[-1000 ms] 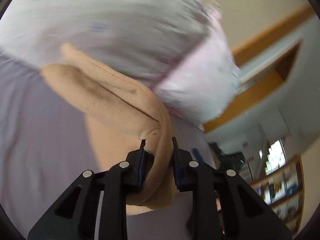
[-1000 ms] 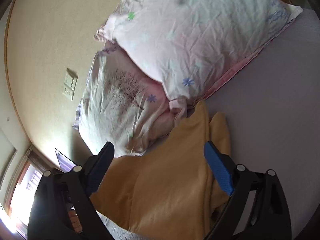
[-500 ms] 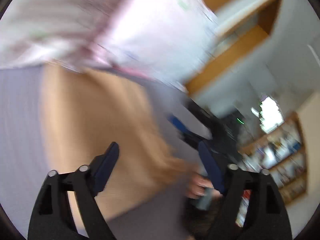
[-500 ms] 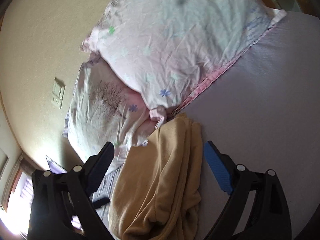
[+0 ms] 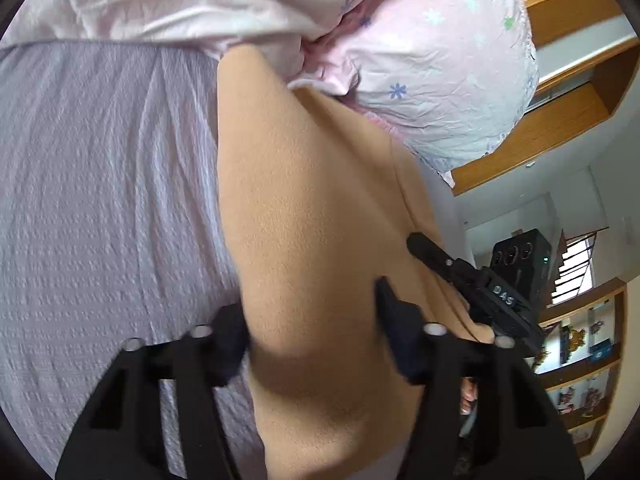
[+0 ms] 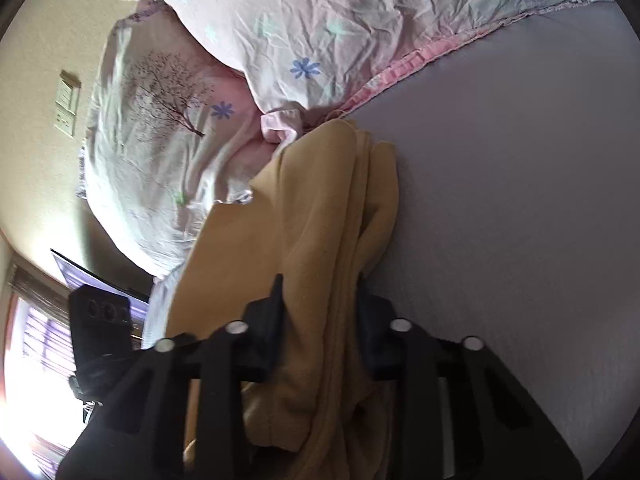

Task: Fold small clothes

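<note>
Both grippers have closed in on the tan garment [image 6: 320,208] since half a second ago, when they hung spread wide and clear of it. Now the right gripper [image 6: 320,312] is clenched on a bunched, layered edge of the cloth, pinching several thicknesses at once, likely so the folded stack moves as one piece. The left gripper [image 5: 312,320] straddles the opposite end with cloth between its fingers; motion blur there makes it hard to say whether it has bitten down or is only closing. Holding both ends this way suits lifting or shifting the folded bundle without letting it fall open. The garment lies on the lilac bedsheet [image 5: 100,200] with its far end pressed against the floral pillows [image 6: 320,20] at the head of the bed, so nothing can go further that way. Open sheet stretches toward the side away from the pillows in both views, giving ample room to drag or lay the piece flat.
</note>
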`<action>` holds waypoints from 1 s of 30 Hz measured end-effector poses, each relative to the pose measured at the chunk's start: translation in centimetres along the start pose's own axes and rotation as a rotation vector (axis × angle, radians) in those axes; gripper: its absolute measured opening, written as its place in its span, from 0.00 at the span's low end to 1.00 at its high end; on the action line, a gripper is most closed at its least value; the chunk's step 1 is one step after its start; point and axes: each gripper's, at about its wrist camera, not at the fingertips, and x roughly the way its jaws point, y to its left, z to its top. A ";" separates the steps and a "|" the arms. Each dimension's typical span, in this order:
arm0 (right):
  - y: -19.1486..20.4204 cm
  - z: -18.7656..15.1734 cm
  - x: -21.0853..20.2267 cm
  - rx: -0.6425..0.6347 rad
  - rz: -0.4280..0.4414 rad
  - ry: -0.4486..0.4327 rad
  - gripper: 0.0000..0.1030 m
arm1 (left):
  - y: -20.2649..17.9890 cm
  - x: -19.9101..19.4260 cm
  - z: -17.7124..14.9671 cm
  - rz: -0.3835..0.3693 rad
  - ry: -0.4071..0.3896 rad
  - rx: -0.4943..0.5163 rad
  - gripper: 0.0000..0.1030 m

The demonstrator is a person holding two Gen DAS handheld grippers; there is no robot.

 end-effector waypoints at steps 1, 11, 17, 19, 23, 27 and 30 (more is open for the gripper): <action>0.7 -0.1 -0.2 -0.015 0.028 -0.010 0.26 | 0.3 -0.6 -0.3 -0.019 -0.002 0.008 0.36; 8.9 -4.2 3.6 -0.251 -0.063 0.088 0.36 | 3.2 -9.5 -2.7 0.210 -0.162 0.083 0.42; 10.8 -8.2 -4.5 -0.284 0.048 -0.024 0.38 | -0.9 -14.4 -7.6 0.246 -0.348 0.333 0.63; 11.8 -10.2 -4.5 -0.319 0.029 0.008 0.37 | -2.7 -14.2 -8.5 0.234 -0.345 0.397 0.65; 12.0 -12.2 -2.4 -0.354 -0.021 0.058 0.30 | -3.1 -12.4 -9.3 0.235 -0.293 0.438 0.68; 10.5 -13.2 -1.3 -0.351 -0.118 0.064 0.05 | -2.1 -10.0 -9.5 0.291 -0.210 0.415 0.68; 8.7 -13.6 -1.7 -0.274 -0.107 0.069 0.05 | -1.4 -9.4 -10.0 0.274 -0.180 0.409 0.68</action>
